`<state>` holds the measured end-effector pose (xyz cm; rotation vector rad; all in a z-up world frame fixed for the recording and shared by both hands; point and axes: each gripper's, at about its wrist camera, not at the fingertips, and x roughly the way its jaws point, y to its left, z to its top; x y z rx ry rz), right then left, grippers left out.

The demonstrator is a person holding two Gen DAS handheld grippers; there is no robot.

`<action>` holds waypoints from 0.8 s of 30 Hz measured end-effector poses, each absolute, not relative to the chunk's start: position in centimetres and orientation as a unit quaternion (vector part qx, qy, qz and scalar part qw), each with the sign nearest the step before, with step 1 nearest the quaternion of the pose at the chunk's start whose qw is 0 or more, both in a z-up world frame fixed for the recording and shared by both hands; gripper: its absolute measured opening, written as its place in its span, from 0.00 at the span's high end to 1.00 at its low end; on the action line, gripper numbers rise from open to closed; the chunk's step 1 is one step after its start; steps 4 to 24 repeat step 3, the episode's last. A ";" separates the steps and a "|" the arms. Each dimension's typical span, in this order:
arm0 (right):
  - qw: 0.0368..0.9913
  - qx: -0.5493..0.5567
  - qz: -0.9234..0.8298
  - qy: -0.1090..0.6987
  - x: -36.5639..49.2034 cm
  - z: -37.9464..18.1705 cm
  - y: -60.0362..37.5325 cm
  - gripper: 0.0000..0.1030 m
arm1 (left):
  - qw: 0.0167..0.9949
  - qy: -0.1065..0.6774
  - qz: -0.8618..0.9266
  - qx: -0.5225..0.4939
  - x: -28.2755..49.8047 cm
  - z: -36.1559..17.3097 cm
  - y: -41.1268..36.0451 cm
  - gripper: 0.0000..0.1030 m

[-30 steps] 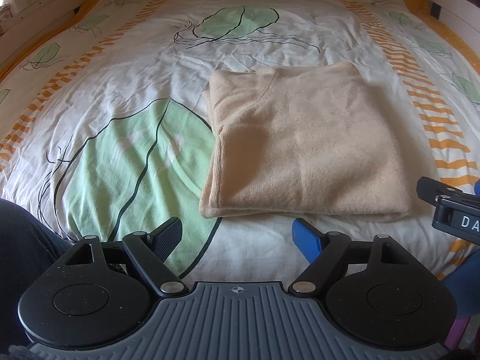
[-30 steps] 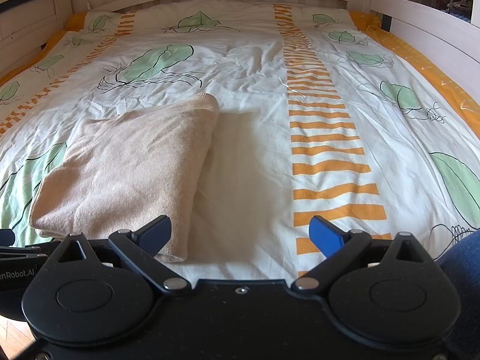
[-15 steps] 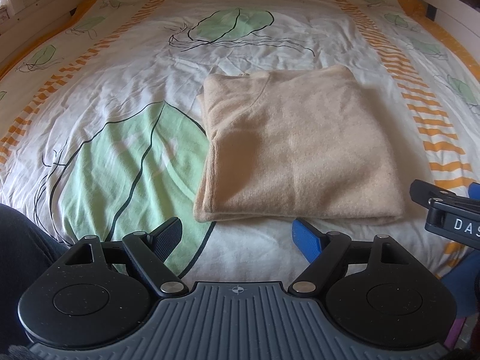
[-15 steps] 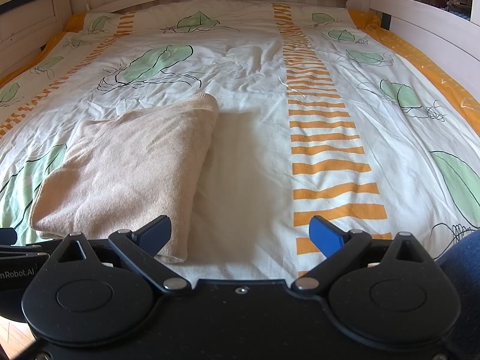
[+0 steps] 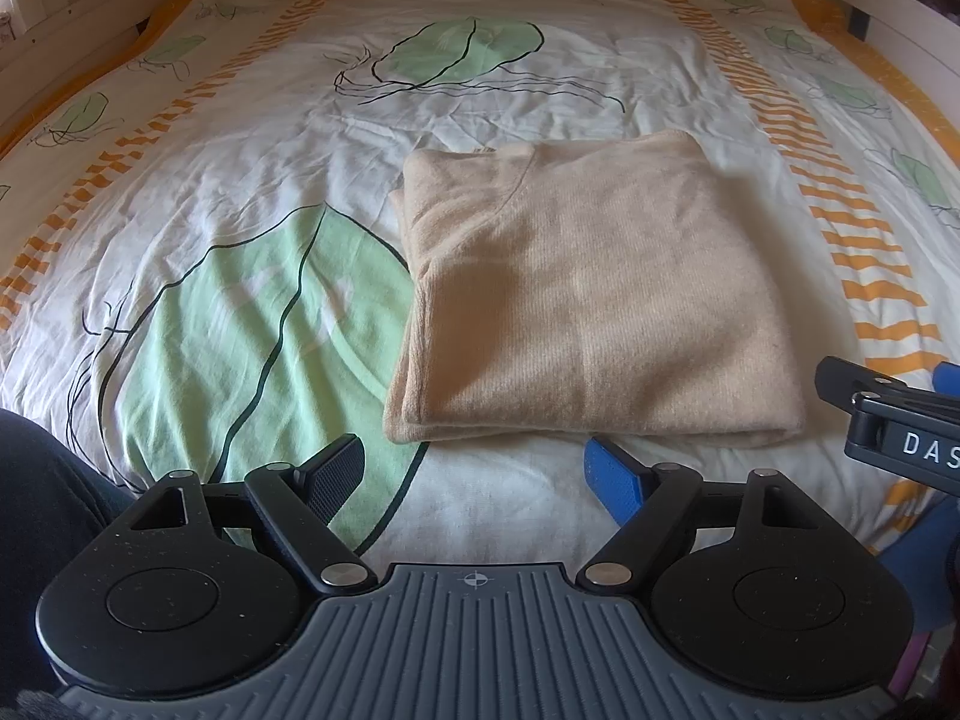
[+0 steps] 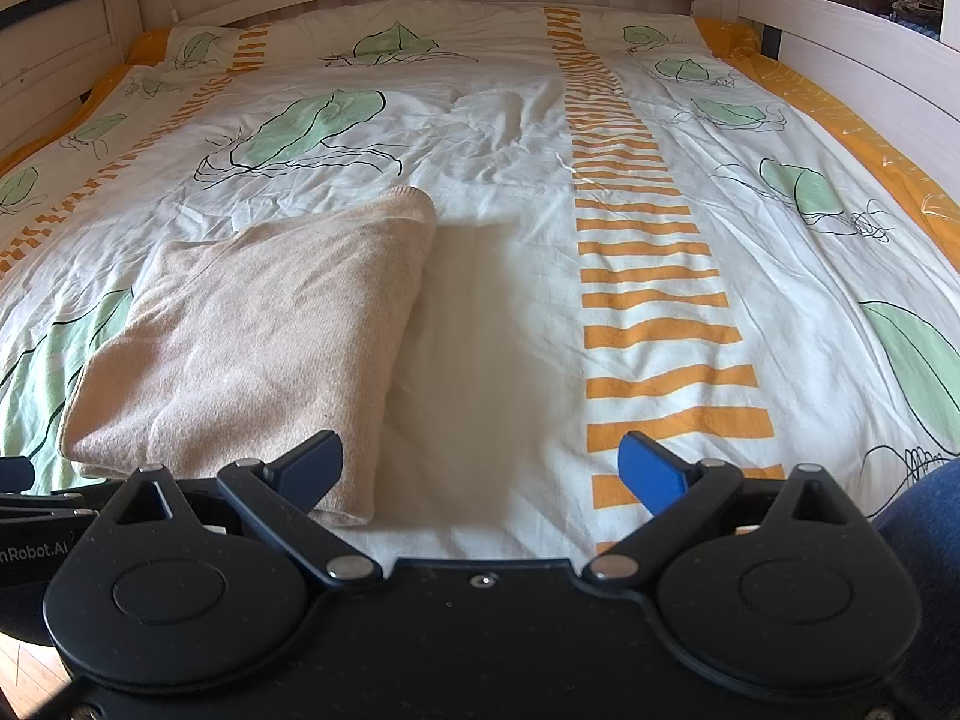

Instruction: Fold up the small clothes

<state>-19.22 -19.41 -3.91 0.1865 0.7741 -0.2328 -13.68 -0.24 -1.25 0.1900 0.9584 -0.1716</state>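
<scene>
Folded beige sweater (image 5: 594, 294) on the duvet (image 6: 510, 138), just ahead of both spread, empty tongs (image 5: 474, 477) (image 6: 480, 471).

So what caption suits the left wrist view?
Open left gripper before a folded beige knit sweater on a leaf-print duvet.

From the left hand-held gripper (image 5: 474, 474), the folded sweater (image 5: 594, 300) blocks 12 to 1 o'clock, while open duvet (image 5: 228, 192) spreads toward 10. The right hand-held gripper (image 5: 888, 414) crowds 3 o'clock; a bed rail (image 6: 852, 42) bounds the far right.
</scene>
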 end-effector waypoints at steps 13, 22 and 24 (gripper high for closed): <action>0.915 0.091 -0.113 0.376 -19.2 -3.9 -19.4 0.05 | 0.880 0.460 -0.082 0.090 -13.7 -1.2 -0.2 0.22; 0.915 0.091 -0.113 0.376 -19.2 -3.9 -19.4 0.05 | 0.880 0.460 -0.082 0.090 -13.7 -1.2 -0.2 0.22; 0.915 0.091 -0.113 0.376 -19.2 -3.9 -19.4 0.05 | 0.880 0.460 -0.082 0.090 -13.7 -1.2 -0.2 0.22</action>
